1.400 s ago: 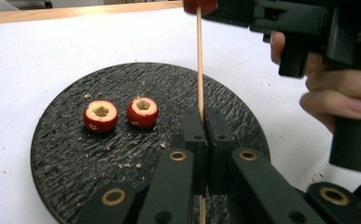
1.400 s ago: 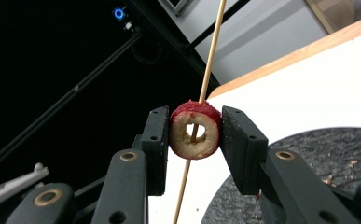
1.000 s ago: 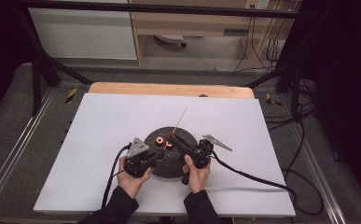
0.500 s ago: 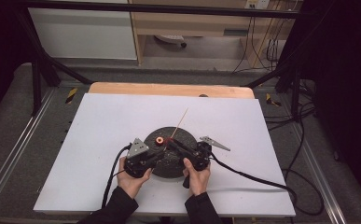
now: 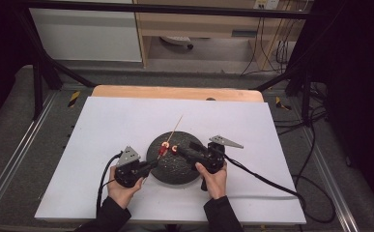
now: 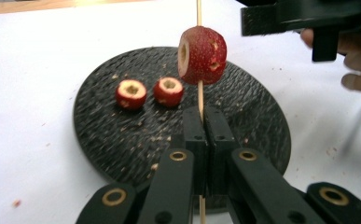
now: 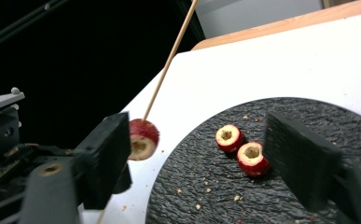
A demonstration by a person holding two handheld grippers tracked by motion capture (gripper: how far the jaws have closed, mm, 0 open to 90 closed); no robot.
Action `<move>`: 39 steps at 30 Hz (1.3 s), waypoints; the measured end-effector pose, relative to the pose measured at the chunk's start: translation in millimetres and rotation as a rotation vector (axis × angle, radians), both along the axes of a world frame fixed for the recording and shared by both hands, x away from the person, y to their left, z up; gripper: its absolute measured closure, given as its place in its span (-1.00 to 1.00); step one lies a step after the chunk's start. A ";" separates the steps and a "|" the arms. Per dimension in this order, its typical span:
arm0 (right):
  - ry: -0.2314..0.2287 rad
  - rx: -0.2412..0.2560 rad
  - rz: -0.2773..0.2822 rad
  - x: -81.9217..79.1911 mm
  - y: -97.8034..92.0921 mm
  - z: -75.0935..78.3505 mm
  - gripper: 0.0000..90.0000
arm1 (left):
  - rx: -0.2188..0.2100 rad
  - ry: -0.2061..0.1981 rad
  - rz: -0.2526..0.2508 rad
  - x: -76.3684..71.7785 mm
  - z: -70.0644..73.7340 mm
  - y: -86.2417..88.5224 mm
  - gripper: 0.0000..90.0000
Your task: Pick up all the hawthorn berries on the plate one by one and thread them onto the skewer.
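**Skewer with one threaded fruit, held over dark plate**

- Left gripper (image 6: 200, 126): jaws pressed together on a thin wooden skewer (image 6: 199, 95), which rises upright between them in the left gripper view.
- Cored red fruit (image 6: 202, 55): threaded on the skewer, above the jaws and clear of the plate.
- Round black textured plate (image 6: 103, 135): rests on the white table (image 5: 102, 125); scattered with crumbs.
- Two further cored red fruits (image 7: 229, 138) (image 7: 252, 158): lying on the plate, just beside each other.
- Right gripper (image 7: 197, 154): jaws spread wide, holding nothing, above the plate with the two loose fruits between them in the right gripper view.
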State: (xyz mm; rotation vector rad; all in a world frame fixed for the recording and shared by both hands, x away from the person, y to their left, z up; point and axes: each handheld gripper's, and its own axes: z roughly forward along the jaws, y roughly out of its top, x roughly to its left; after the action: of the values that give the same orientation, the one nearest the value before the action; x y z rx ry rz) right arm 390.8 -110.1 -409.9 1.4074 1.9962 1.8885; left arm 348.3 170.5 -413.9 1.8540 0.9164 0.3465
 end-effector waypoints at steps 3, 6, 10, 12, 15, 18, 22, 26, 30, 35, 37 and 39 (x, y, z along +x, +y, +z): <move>0.002 -0.072 0.028 1.6 -4.2 1.6 -0.71 | 0.007 0.003 0.002 -3.6 -1.4 8.4 0.97; -0.005 -0.139 0.044 2.6 -7.8 3.0 -0.80 | 0.025 0.003 -0.003 -7.9 -3.8 16.5 0.97; -0.007 -0.201 0.071 4.4 -11.6 5.7 -0.85 | 0.053 0.012 -0.010 -13.5 -7.5 29.2 0.97; 0.011 -0.246 0.092 6.7 -13.0 7.3 -0.86 | 0.059 0.016 -0.008 -15.9 -9.6 36.3 0.97; 0.024 -0.331 0.111 11.1 -12.7 10.3 -0.87 | 0.071 0.030 -0.011 -19.2 -13.2 45.1 0.97; 0.033 -0.400 0.132 17.1 -8.8 13.7 -0.86 | 0.097 0.033 -0.019 -22.6 -16.4 50.8 0.97; 0.044 -0.495 0.166 27.4 1.2 17.5 -0.85 | 0.103 0.044 -0.025 -24.7 -20.0 58.2 0.97; 0.067 -0.549 0.195 38.8 14.2 20.5 -0.81 | 0.112 0.058 -0.024 -25.4 -22.4 66.0 0.97; 0.099 -0.614 0.225 50.6 26.9 22.1 -0.75 | 0.109 0.068 -0.021 -26.7 -24.1 72.2 0.97; 0.144 -0.677 0.239 64.0 41.7 21.4 -0.64 | 0.112 0.072 -0.014 -26.7 -23.8 76.0 0.97; 0.157 -0.705 0.237 68.9 46.9 19.7 -0.58 | 0.112 0.073 -0.018 -26.4 -24.1 76.0 0.97; 0.166 -0.719 0.249 74.0 51.1 17.3 -0.52 | 0.112 0.076 -0.020 -26.2 -24.6 75.7 0.97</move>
State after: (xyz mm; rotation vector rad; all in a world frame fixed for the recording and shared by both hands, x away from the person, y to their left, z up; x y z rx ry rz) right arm 464.8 -59.0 -392.5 1.1601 2.6359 0.9256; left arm 322.1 246.2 -438.4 1.9896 0.9457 0.3219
